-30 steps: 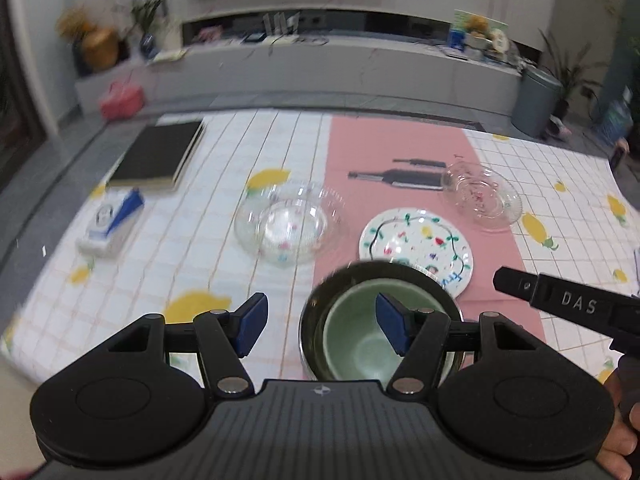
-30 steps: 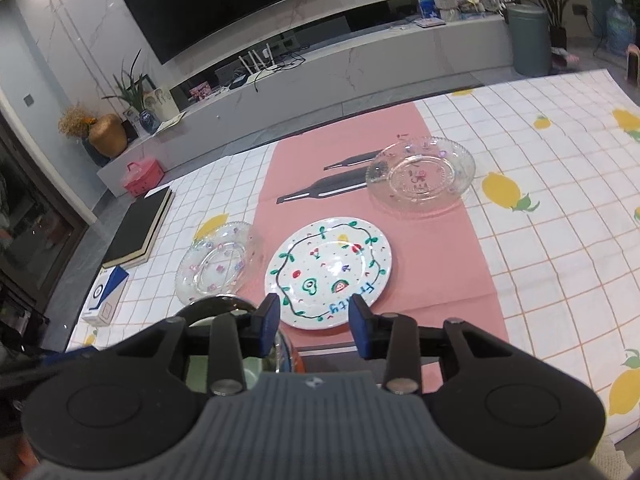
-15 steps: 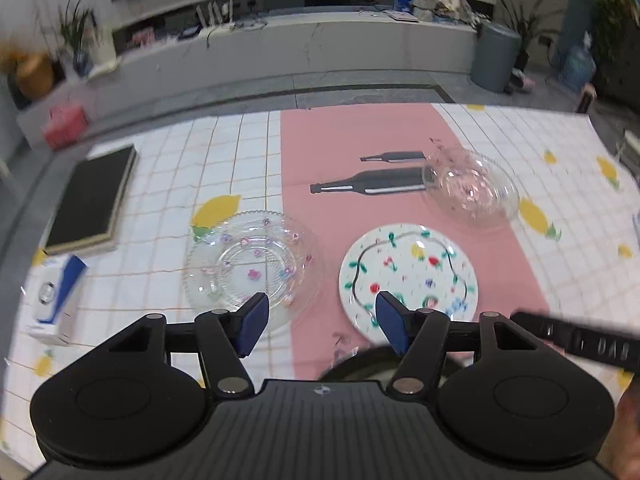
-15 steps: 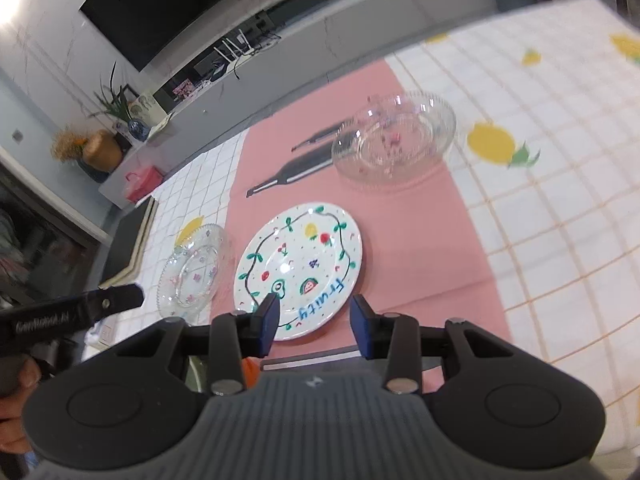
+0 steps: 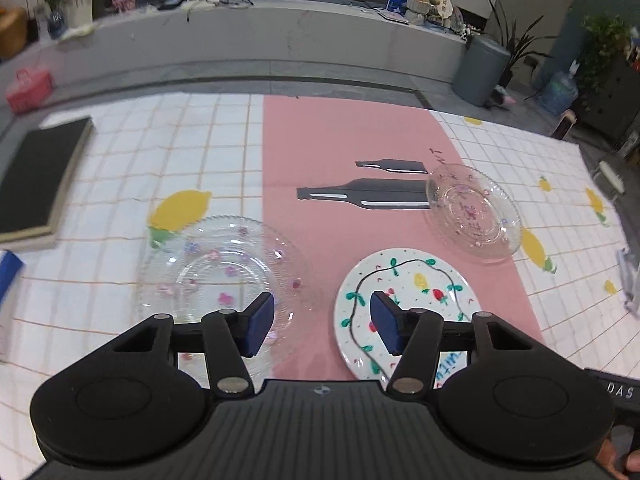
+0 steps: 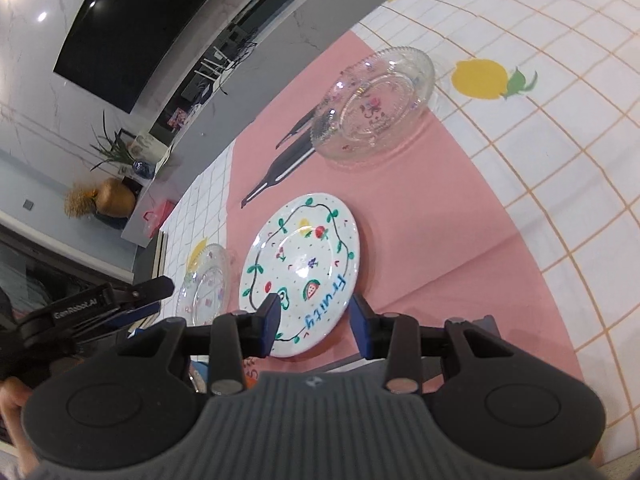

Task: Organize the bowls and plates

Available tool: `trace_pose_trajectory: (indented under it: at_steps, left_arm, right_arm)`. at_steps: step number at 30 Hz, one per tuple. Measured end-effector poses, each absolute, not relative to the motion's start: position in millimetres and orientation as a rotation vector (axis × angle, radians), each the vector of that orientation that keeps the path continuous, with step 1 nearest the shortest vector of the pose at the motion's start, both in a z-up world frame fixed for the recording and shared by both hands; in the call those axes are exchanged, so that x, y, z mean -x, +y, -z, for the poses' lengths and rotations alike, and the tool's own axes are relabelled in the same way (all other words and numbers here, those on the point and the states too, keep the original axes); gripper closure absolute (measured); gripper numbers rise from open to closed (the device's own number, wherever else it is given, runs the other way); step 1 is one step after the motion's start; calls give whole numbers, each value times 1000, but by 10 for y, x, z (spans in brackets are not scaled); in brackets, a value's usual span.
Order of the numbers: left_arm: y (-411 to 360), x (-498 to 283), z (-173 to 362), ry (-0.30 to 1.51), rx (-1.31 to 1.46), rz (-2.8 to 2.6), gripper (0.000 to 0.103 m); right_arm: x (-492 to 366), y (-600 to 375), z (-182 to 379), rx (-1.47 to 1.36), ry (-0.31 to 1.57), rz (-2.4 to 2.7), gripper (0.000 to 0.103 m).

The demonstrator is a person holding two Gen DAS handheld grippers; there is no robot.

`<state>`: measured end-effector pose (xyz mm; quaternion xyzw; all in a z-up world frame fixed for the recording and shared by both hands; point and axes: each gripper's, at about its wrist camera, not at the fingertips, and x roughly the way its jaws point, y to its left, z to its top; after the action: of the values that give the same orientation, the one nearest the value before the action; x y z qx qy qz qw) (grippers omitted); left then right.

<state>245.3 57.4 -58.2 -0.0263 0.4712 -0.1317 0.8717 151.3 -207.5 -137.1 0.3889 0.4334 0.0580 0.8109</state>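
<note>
A white painted "Fruity" plate [image 5: 404, 300] [image 6: 302, 268] lies on the pink runner. A clear glass plate with flower dots [image 5: 224, 272] [image 6: 206, 284] lies to its left. A clear glass bowl-like dish [image 5: 474, 212] [image 6: 374, 104] sits farther back on the right. My left gripper [image 5: 322, 326] is open and empty, above the gap between the glass plate and the painted plate. My right gripper [image 6: 314, 326] is open and empty, just above the painted plate's near edge. The dark bowl seen earlier is out of view.
A dark book [image 5: 38, 176] lies at the table's left edge, with a blue-and-white box [image 5: 8, 268] nearer. The other gripper shows at the left of the right wrist view [image 6: 92, 308]. A checked lemon tablecloth [image 5: 160, 160] covers the table.
My left gripper has moved up and forward, so the dark bowl with the green bowl inside has dropped out of view. My right gripper has tilted and moved toward the painted plate.
</note>
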Motion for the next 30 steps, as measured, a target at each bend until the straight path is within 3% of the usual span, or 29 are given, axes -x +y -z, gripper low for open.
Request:
trace_pose_trajectory:
  at_steps: [3,4,13,20,30]
  left_arm:
    - [610,-2540,692,988,115,332,42]
    - [614,-2563,733,990,125,334,44]
    - [655,-2800,1019,1052,219,411,69]
    - [660,-2953,1088,1093,195,409,81]
    - [520,-3117,1062,1133,114,414,82]
  right_arm:
    - [-1528,-2092,1435,-848,936,-112,65]
    - [-1534,-2098,1460,-855,942,-110,70]
    - [-1562,-2182,1630,-955,945,-88,86]
    - [-1600,-2190,1726,-1004,945,-80,90]
    - [-1660,-2171,1823,-1031,958,-100,90]
